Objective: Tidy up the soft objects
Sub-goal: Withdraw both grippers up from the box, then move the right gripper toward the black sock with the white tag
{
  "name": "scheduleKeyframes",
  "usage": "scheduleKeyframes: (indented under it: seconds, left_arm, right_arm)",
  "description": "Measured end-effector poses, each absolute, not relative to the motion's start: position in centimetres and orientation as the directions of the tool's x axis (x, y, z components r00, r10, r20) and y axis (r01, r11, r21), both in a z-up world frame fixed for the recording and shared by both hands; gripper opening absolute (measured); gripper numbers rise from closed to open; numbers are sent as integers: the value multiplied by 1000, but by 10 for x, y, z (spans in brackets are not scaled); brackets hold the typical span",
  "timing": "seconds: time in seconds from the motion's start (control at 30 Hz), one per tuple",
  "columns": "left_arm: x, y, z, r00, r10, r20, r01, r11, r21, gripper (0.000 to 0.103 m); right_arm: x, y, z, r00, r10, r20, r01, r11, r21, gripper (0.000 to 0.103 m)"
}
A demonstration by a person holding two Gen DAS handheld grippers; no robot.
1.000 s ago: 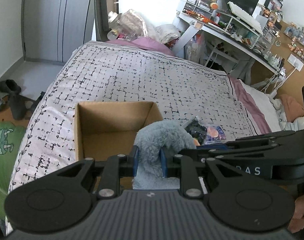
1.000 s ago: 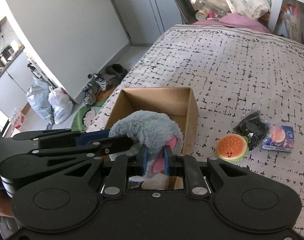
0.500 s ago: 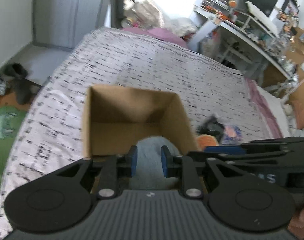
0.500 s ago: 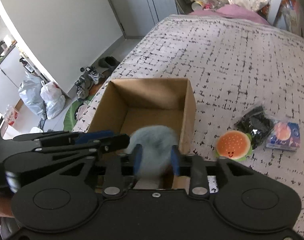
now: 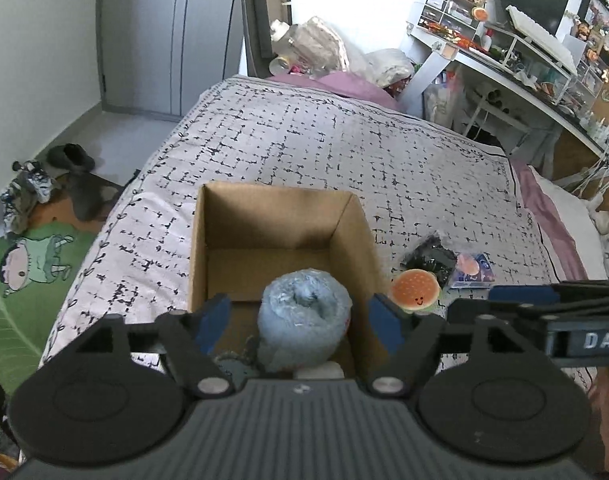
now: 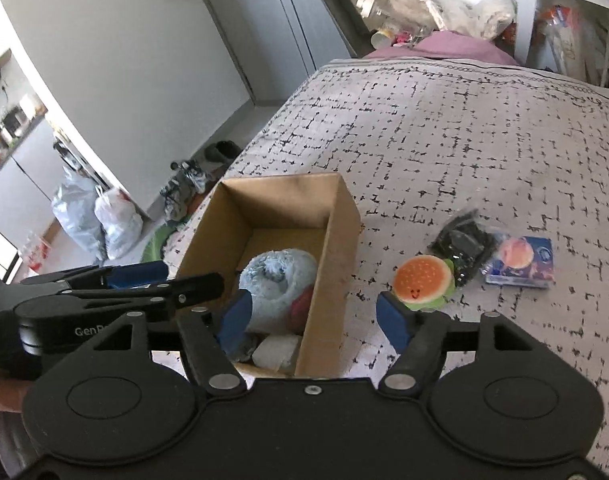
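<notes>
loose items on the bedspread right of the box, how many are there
3, clustered beside the cardboard box: the burger plush nearest it, a black packet behind that, and a blue packet farthest right. Others may be hidden.

Right hand-held gripper (image 6: pixel 316 318) gapes wide above cardboard box (image 6: pixel 344 220) holding blue plush (image 6: pixel 278 284).

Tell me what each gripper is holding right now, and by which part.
Nothing is held. The left gripper and right gripper are both open. The blue plush toy sits free inside the cardboard box.
</notes>
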State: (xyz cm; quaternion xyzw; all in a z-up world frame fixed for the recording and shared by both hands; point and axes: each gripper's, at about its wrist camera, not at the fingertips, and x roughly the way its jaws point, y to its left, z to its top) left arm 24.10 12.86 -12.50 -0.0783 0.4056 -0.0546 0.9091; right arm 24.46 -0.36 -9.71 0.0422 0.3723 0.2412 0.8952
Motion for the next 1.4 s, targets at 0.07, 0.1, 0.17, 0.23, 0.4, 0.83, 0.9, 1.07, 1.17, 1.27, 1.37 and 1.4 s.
scheduleKeyframes:
  seconds: [0.07,0.1,0.17,0.23,0.4,0.83,0.9,1.07,1.17,1.27,1.37,1.4]
  left_arm:
    - [237,125,-122,661,-149,-735,24,984,-178,78]
    - [234,124,-120,660,-147,-737,21,984,-178,78]
    - [229,120,-117,659,-145,-738,19,984,-176,79]
    - [224,115,-114,661,-128,-739,10,987,-162,83]
    - [210,108,-113,630,-122,-767,30,991,-134,86]
    - [176,98,-90,648,-107,-754,20,992,-124,91]
    - [174,94,-89,648,-114,-753,36,992,-119,93]
    - [170,82,-92,640,-128,-758,55,991,-121,98]
    - [169,77,-93,639,-141,-756,74,990,-122,103]
    - [172,73,-96,631,-151,-761,82,988,-128,103]
    - [177,68,-97,618,-152,-772,91,988,-122,103]
    - [177,67,-98,616,-159,-772,96,987,-127,103]
  right_arm:
    - [239,-11,-96,624,452,-637,-401,885,235,73]
    - [237,-16,-96,627,453,-633,-397,886,240,74]
    - [233,-26,-96,630,460,-626,-385,885,264,75]
    - [230,-34,-96,636,463,-617,-378,884,275,75]
    - [220,-49,-96,648,476,-594,-380,879,290,77]
    - [196,-80,-94,680,485,-550,-377,875,305,94]
    - [193,-86,-95,683,481,-550,-375,877,302,94]
    - [189,-98,-102,683,468,-562,-351,884,309,96]
    - [186,-105,-106,681,460,-570,-343,888,307,98]
    - [185,-111,-111,668,462,-584,-341,887,311,98]
    - [183,-117,-117,666,447,-598,-331,895,300,98]
    - [183,-118,-119,665,443,-602,-328,897,298,98]
